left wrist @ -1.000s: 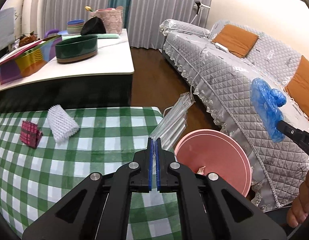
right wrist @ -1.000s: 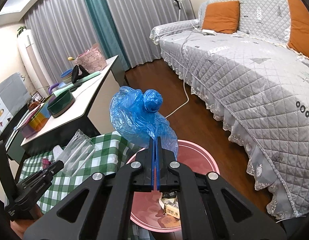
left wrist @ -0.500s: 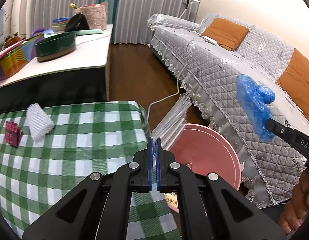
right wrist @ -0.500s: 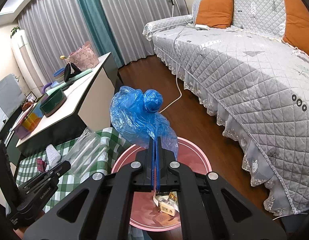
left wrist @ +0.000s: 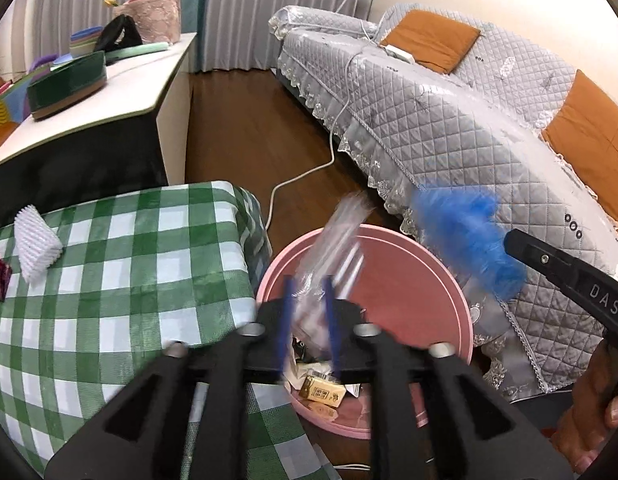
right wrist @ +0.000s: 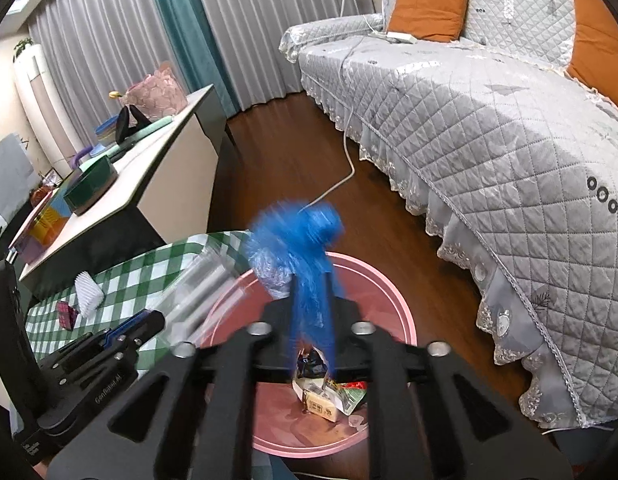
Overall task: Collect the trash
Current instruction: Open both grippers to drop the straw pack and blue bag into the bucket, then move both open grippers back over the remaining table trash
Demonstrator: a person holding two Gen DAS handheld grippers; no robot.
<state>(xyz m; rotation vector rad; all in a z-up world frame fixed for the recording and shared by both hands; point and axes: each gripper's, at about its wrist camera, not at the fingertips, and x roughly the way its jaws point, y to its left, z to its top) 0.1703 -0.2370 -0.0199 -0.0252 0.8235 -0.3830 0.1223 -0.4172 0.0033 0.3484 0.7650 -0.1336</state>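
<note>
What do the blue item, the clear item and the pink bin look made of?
Blue item: thin crinkled plastic film, probably a bag or glove; blurred. Clear item: transparent glossy plastic wrapper, see-through. Pink bin: smooth moulded plastic, matte.

Right gripper (left wrist: 581, 280): "DAS" is read in white letters on its black side.
Left gripper (right wrist: 109, 344): "GenRobot.AI" is printed in white along its black arm.
Other print: too blurred to be read.

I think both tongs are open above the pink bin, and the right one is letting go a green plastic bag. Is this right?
Only the colour is wrong. The right wrist view shows the plastic bag is blue, not green. Both the right tongs and the left tongs are open above the pink bin.
</note>
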